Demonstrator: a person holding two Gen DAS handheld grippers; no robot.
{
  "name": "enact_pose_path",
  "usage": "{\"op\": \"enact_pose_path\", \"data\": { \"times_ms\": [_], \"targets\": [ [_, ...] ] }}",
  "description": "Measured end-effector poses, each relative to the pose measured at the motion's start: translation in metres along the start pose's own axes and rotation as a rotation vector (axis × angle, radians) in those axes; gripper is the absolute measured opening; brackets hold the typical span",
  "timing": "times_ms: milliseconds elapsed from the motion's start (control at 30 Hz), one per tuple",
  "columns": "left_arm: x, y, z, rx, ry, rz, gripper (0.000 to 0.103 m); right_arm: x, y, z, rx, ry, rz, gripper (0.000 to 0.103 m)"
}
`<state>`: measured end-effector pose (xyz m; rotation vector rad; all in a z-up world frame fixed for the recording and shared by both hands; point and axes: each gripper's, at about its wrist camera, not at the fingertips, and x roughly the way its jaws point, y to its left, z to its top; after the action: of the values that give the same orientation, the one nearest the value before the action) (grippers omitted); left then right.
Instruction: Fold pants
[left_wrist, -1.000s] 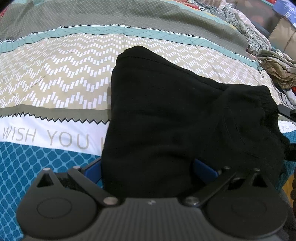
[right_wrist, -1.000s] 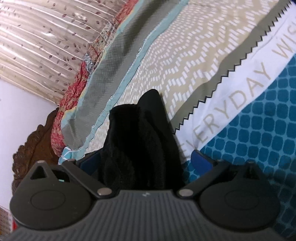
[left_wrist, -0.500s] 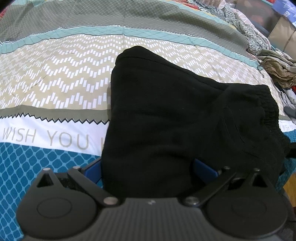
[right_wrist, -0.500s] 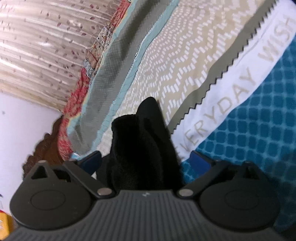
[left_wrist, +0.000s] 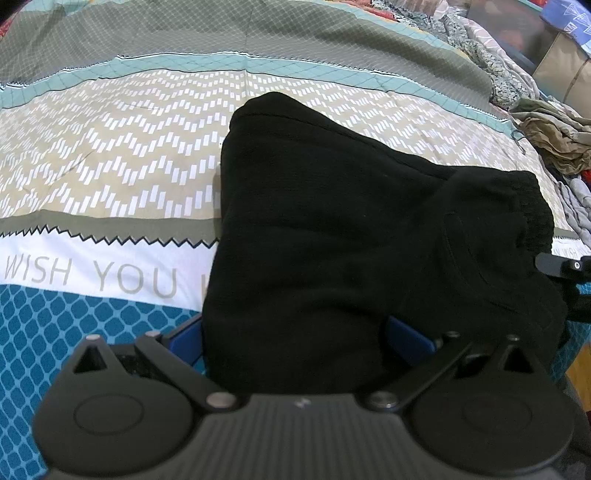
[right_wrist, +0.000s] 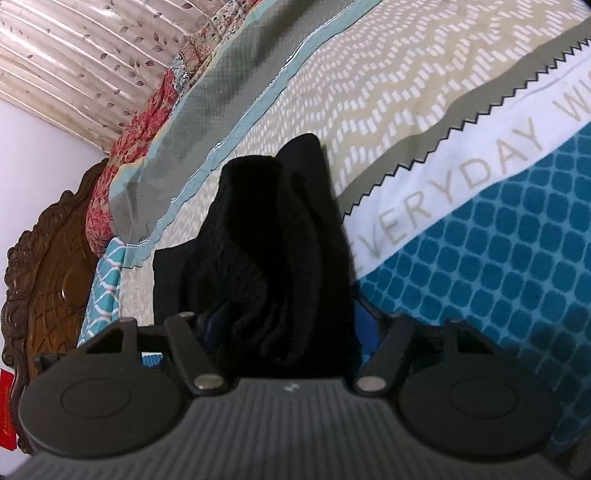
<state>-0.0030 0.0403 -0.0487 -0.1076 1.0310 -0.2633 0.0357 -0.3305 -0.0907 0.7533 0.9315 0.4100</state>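
Black pants (left_wrist: 332, 229) lie folded in a thick bundle on the patterned bedspread (left_wrist: 110, 166), with the elastic waistband at the right. My left gripper (left_wrist: 295, 332) is low over the near edge, its blue pads (left_wrist: 406, 336) standing wide on either side of the cloth, open. In the right wrist view the pants (right_wrist: 273, 236) rise as a bunched fold between the blue pads of my right gripper (right_wrist: 288, 325), whose jaws are closing around it. One black finger (left_wrist: 557, 264) of the right gripper shows at the waistband end in the left wrist view.
A heap of loose clothes (left_wrist: 546, 136) lies at the bed's far right. A carved wooden headboard (right_wrist: 48, 266) and a pleated curtain (right_wrist: 74, 55) stand behind the bed. A red floral quilt (right_wrist: 125, 147) sits along the pillow end.
The right gripper's jaws have drawn in around the bunched pants and its view has tilted. One of its fingers has come back into the left wrist view. The left gripper has not moved.
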Motion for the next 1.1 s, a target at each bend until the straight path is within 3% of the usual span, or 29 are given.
{"op": "enact_pose_path", "data": {
  "times_ms": [233,467,633,767,800,833,867,900,933,967,1033,1100],
  "targets": [
    [-0.002,0.001,-0.004,0.002,-0.012,-0.009,0.103,-0.016,-0.006,0.002,-0.03,-0.025,-0.025,0.067],
    [-0.009,0.011,-0.005,-0.028,-0.014,-0.055,0.103,-0.006,0.005,-0.001,-0.058,-0.027,-0.037,0.068],
    [-0.02,0.036,-0.001,-0.141,0.003,-0.135,0.103,-0.016,0.006,0.004,-0.095,-0.074,-0.06,0.068],
    [-0.019,0.05,0.003,-0.246,0.014,-0.194,0.102,-0.004,-0.002,0.004,-0.053,-0.044,-0.027,0.066],
    [-0.018,0.046,0.004,-0.238,0.018,-0.202,0.098,0.001,-0.002,0.003,-0.037,-0.023,-0.002,0.06],
    [-0.017,0.04,0.003,-0.217,0.022,-0.214,0.087,0.008,0.001,0.001,-0.029,-0.008,0.015,0.06],
    [-0.017,0.031,0.001,-0.185,0.032,-0.213,0.086,0.013,0.007,-0.002,-0.041,0.007,0.032,0.058],
    [-0.019,0.019,-0.002,-0.13,0.017,-0.164,0.078,0.019,0.015,-0.006,-0.064,0.031,0.048,0.053],
    [-0.022,0.009,-0.004,-0.076,0.003,-0.114,0.061,0.022,0.023,-0.008,-0.102,0.039,0.035,0.052],
    [-0.027,0.006,-0.004,-0.054,-0.011,-0.074,0.052,0.022,0.032,-0.009,-0.15,0.037,0.006,0.047],
    [-0.039,0.013,0.0,-0.085,-0.039,-0.081,0.028,0.016,0.047,-0.008,-0.193,0.018,-0.007,0.039],
    [-0.057,0.025,0.012,-0.14,-0.08,-0.148,0.026,0.006,0.063,-0.002,-0.232,-0.015,0.019,0.035]
  ]
}}
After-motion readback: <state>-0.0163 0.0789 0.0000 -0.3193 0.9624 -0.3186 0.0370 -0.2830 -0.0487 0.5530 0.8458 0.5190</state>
